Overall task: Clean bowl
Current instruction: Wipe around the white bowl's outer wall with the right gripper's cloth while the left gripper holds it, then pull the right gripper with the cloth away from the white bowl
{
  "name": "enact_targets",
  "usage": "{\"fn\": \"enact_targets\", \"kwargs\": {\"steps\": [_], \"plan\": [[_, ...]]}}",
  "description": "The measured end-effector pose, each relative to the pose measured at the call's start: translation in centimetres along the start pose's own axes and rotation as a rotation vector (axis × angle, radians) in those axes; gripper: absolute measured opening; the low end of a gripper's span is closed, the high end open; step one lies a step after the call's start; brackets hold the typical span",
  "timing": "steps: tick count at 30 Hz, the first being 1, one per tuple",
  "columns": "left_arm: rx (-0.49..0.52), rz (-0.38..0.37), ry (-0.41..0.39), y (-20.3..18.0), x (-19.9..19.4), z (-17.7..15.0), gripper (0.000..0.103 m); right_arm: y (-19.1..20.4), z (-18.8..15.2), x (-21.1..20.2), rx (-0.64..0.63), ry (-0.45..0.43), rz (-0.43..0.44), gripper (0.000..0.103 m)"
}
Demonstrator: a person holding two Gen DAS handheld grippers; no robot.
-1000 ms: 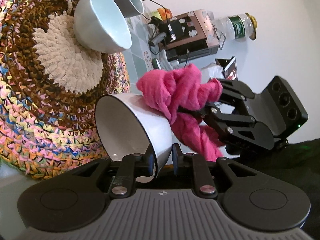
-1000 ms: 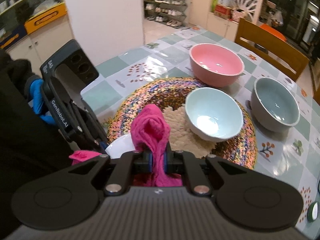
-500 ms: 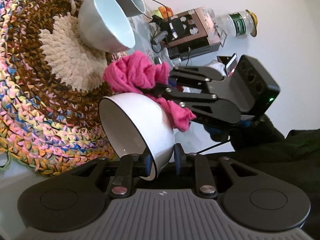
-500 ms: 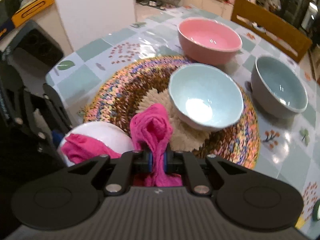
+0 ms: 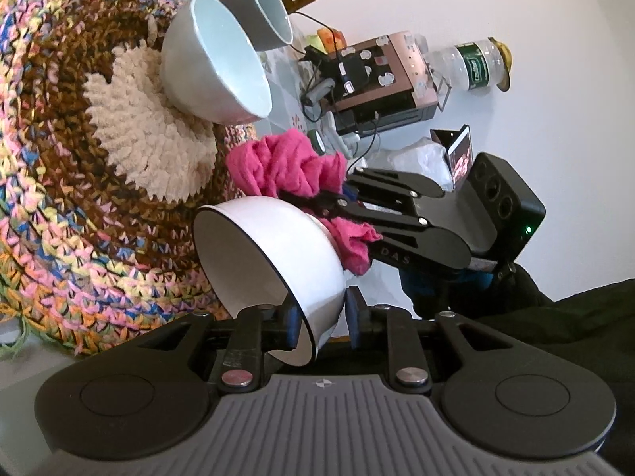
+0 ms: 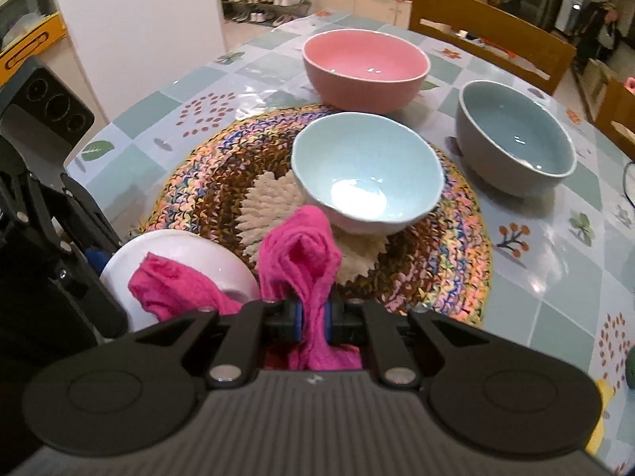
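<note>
My left gripper (image 5: 320,313) is shut on the rim of a white bowl (image 5: 278,254), held tilted on its side above the near edge of the woven mat. My right gripper (image 6: 313,313) is shut on a pink cloth (image 6: 301,254). The cloth (image 5: 289,166) presses against the outside and base of the white bowl. In the right wrist view the bowl (image 6: 190,254) sits at lower left with a fold of the cloth draped over it. The right gripper also shows in the left wrist view (image 5: 333,202), beside the bowl.
A pale blue bowl (image 6: 367,170) stands on the multicoloured woven mat (image 6: 206,182). A pink bowl (image 6: 365,67) and a grey bowl (image 6: 516,142) stand behind on the tiled tablecloth. Wooden chairs (image 6: 488,27) stand at the far side. Electronics and a bottle (image 5: 468,63) lie at the table's end.
My right gripper has carried the cloth over the outside of the white bowl, from behind it toward the mat side. The left gripper keeps holding the bowl, which has tilted slightly.
</note>
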State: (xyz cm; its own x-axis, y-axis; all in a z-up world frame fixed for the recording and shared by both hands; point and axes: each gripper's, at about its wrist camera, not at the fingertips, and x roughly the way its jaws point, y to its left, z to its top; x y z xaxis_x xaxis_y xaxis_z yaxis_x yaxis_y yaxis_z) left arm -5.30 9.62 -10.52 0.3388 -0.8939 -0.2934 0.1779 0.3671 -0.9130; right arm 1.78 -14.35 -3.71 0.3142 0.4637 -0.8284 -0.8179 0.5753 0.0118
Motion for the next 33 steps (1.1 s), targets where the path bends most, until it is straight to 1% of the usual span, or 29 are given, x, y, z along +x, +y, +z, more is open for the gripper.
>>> {"fn": "enact_targets", "kwargs": {"steps": [1, 2, 4, 5, 6, 9, 11, 15, 17, 19, 28, 33], "plan": [[0.004, 0.003, -0.006, -0.2, 0.0, 0.1, 0.023, 0.0, -0.1, -0.2, 0.006, -0.002, -0.013, 0.010], [0.009, 0.004, -0.016, -0.4, -0.1, 0.3, 0.017, 0.0, -0.2, -0.3, 0.013, -0.005, -0.025, 0.010], [0.019, 0.008, -0.035, -0.9, -0.2, 0.7, 0.008, -0.1, -0.3, -0.6, 0.035, -0.012, -0.052, 0.010], [0.028, 0.033, -0.041, -1.2, -0.2, 1.0, 0.013, -0.1, -0.3, -0.8, 0.046, -0.015, -0.062, 0.010], [0.036, 0.059, -0.040, -1.2, -0.3, 1.1, 0.014, -0.2, -0.4, -0.8, 0.053, -0.017, -0.068, 0.010], [0.032, 0.072, -0.051, -1.2, -0.9, 1.3, 0.011, -0.3, -0.6, -1.0, 0.073, -0.021, -0.080, 0.010], [0.045, 0.100, -0.064, -1.7, -1.3, 1.5, 0.011, -0.2, -0.6, -1.1, 0.079, -0.021, -0.084, 0.010], [0.082, 0.183, -0.062, -2.7, -1.5, 2.2, 0.011, -0.2, -0.8, -1.1, 0.097, -0.021, -0.088, 0.010], [0.116, 0.243, -0.051, -3.4, -1.5, 2.7, 0.011, -0.1, -0.8, -1.1, 0.102, -0.021, -0.089, 0.010], [0.124, 0.265, -0.047, -3.5, -1.7, 3.1, 0.011, -0.3, -0.9, -1.1, 0.112, -0.023, -0.093, 0.010], [0.079, 0.396, -0.072, -3.4, -3.1, 6.5, 0.010, -1.5, -1.2, -1.9, 0.176, -0.054, -0.139, 0.010], [0.080, 0.478, -0.082, -4.0, -3.7, 8.1, 0.011, -2.6, -1.7, -2.4, 0.220, -0.063, -0.174, 0.010]]}}
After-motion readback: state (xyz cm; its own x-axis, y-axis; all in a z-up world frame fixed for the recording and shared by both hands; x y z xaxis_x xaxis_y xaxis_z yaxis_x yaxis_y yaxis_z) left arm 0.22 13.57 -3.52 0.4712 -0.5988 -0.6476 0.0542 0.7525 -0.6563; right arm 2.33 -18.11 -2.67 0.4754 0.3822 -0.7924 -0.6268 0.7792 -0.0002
